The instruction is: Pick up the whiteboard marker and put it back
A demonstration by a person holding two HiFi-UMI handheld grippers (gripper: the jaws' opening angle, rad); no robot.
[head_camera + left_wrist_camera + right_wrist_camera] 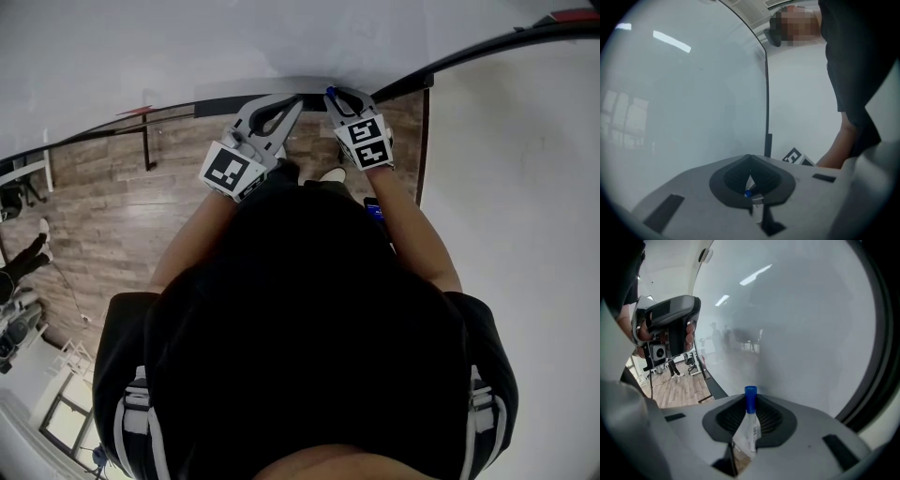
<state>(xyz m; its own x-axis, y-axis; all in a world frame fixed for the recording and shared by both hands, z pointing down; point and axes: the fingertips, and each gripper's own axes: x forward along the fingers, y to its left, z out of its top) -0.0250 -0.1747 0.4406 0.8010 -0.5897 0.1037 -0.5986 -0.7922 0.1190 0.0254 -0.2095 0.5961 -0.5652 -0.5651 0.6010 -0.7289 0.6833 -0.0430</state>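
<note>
Whiteboard (169,47) fills everything ahead of both grippers: white, glossy, ceiling lights mirrored in it. Black frame edge (487,45) closes its right side, with plain white wall (525,187) past it. Black bottom rail (225,103) runs along the board's lower edge, right at the 2 gripper tips. Room to move is on the left, over open wood-plank floor (103,216). A person's legs (26,255) show far off at that edge.

Right gripper (751,404): jaws clenched on the whiteboard marker (750,425). The marker runs lengthwise between the pads with its white barrel pinched. Its blue cap (750,397) sticks out past the tips toward the board. In the head view the cap sits close above the bottom rail; can't tell if it touches.

Left gripper (750,160): jaws closed, tips meeting, aimed at the board near the vertical black frame edge. A white sliver and 1 blue speck show in the slit behind the tips; can't tell what they are. No barrel is visible between the pads.

The 2 grippers sit side by side at the rail, near but apart, left one to the left. The right gripper's marker cube (797,157) shows just past the left jaws. The person's hand (686,336) wraps the left gripper's handle.
</note>
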